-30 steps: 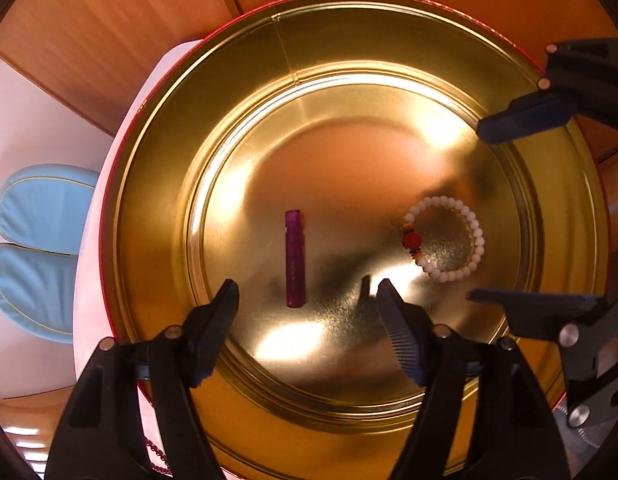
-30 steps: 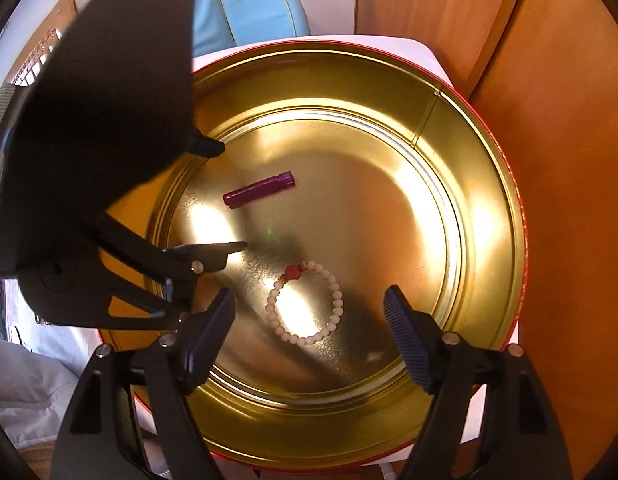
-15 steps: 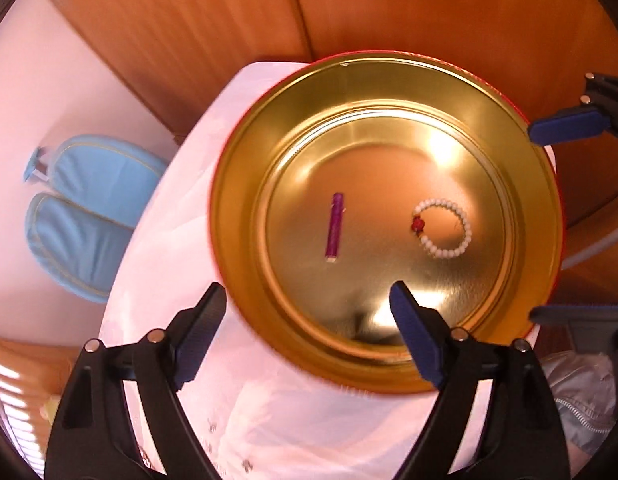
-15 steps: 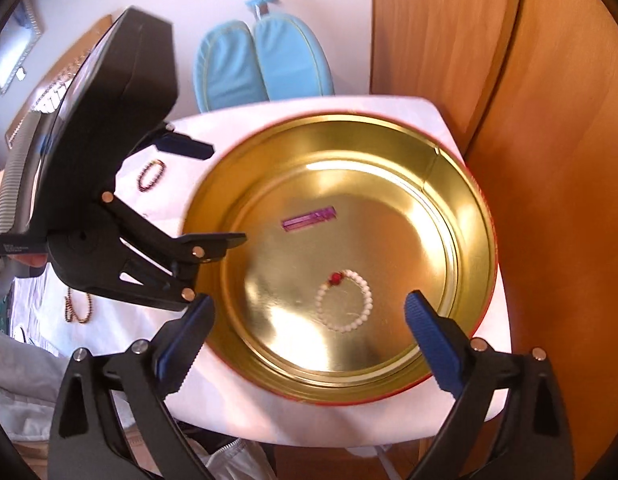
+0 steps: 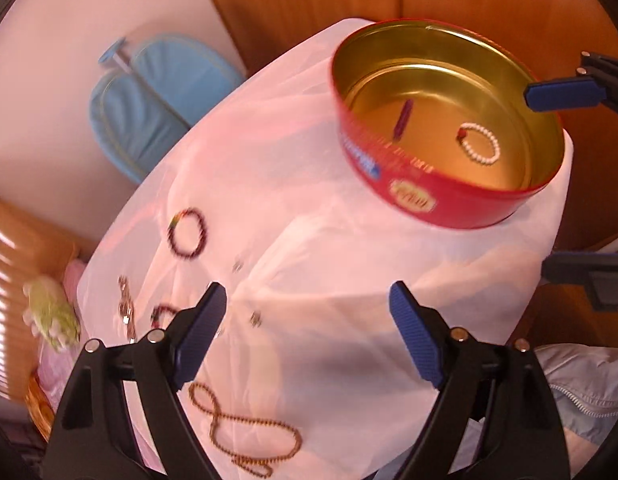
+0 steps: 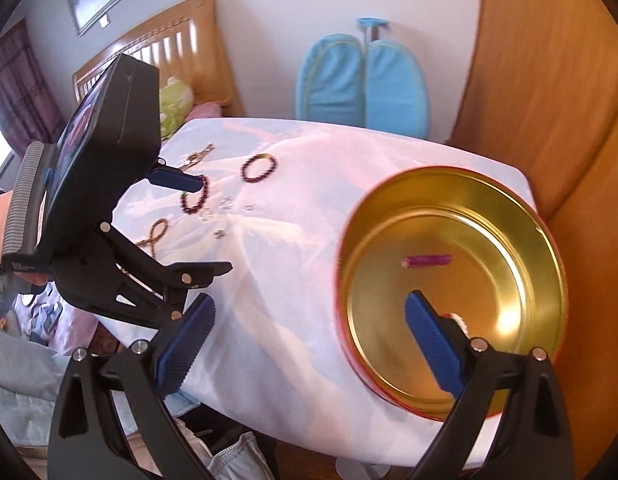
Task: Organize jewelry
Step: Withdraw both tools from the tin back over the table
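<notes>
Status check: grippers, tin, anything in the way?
Left gripper and right gripper open, empty. Tin holds white bracelet, purple stick. Path clear.

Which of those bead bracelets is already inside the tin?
The white bead bracelet with one red bead. It lies on the gold floor of the red tin; the dark bracelets lie on the white cloth.

We look steeply down from above the desk [image 5: 309, 240] in both views: the left faces its near edge, the right sits lower; both share the round tin [image 5: 449, 184] [image 6: 449, 240].
</notes>
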`<state>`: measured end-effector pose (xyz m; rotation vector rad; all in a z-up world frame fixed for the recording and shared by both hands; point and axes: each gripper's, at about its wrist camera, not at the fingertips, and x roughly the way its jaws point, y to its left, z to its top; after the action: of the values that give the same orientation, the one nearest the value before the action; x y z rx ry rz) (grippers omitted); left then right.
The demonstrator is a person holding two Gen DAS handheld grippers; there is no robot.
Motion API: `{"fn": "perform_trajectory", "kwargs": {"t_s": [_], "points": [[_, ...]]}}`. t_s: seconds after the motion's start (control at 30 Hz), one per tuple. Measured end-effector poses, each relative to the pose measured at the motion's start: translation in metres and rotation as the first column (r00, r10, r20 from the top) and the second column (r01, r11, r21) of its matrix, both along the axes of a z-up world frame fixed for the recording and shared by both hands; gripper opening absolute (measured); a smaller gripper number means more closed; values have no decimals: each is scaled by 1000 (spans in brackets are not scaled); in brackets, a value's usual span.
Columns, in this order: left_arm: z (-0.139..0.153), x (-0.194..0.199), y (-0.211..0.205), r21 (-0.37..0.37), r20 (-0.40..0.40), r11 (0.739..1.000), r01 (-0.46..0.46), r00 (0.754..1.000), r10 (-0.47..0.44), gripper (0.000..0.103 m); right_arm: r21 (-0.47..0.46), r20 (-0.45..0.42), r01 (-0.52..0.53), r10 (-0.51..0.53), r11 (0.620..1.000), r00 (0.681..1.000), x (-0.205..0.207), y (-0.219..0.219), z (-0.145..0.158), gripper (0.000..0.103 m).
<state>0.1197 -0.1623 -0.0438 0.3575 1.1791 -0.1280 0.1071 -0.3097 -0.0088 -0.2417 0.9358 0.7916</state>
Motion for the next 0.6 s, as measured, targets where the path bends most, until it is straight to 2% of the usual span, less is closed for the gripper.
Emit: {"fn": "perform_trajectory", "kwargs": {"t_s": [0.3,0.43,0.6], "points": [[-13,-34,96,-58,-6,992,-111,994,111,82,-31,18,-66,67,997,998,-15,77,7,96],[-17,-38,143,-106,-22,986,-128,992,126,82,-21,-63,-64,62,998,996,-5,116,-5,96],[-32,-35,200,-128,-52,977,-173,985,167,82,-84,-91,-55,47,995,995,7,164,-24,96]]}}
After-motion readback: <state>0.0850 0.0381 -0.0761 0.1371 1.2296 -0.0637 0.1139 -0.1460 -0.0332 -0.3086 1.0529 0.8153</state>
